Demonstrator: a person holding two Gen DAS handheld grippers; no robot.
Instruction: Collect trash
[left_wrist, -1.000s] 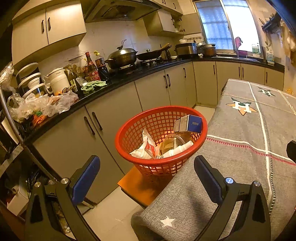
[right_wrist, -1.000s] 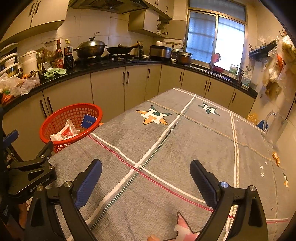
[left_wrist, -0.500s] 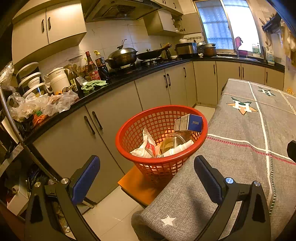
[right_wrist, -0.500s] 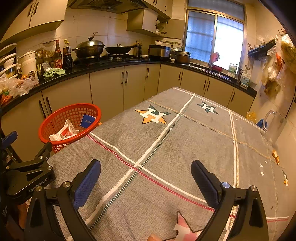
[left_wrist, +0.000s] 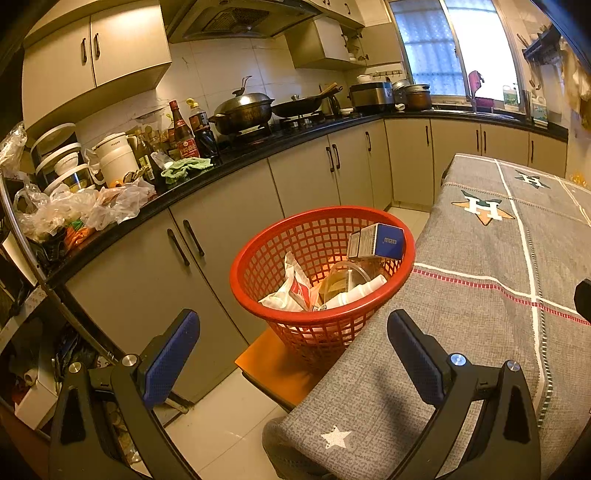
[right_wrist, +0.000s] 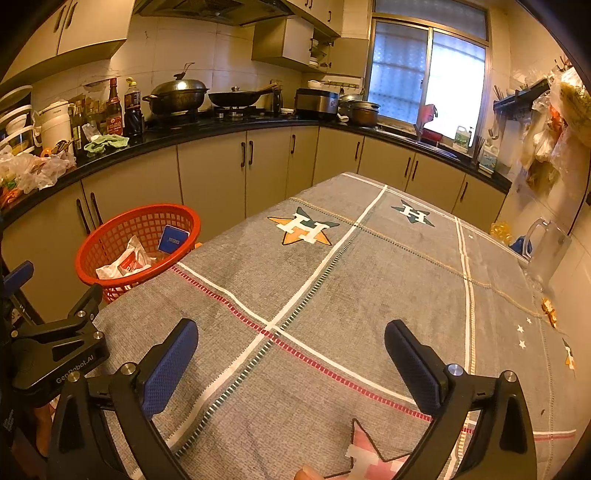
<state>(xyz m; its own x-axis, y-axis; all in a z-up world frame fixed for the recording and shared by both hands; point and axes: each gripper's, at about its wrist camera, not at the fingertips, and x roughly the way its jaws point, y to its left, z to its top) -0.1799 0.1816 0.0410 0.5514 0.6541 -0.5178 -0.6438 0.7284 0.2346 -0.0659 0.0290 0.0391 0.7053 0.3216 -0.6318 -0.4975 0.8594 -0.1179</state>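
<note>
Both tools are held low at the near end of the cloth-covered worktop, and both stand wide open with nothing between their blue pads. The left tool hangs past the worktop's near left corner, over the tiled floor, and looks straight at the red basket. The right tool sits further right, above the grey cloth where the white and red stripes cross.

The red basket stands on an orange stool just beside the left edge of the worktop, with its rim touching or almost touching the cloth; I cannot tell which. The trash is already in it: a blue and white carton leaning against the far right side of the rim, a crumpled white wrapper with a red patch towards the left, a clear rounded plastic piece in the middle, and a white tube-like item lying near the front. From the right tool's view the same basket shows at the far left, with the left tool's black frame in front of it.

The cloth carries 2 star emblems with an H, one orange and one dark green further off. A clear jug stands at the far right edge against the wall. Behind the basket runs the black kitchen counter, crowded with bottles, a green rag and plastic bags.
</note>
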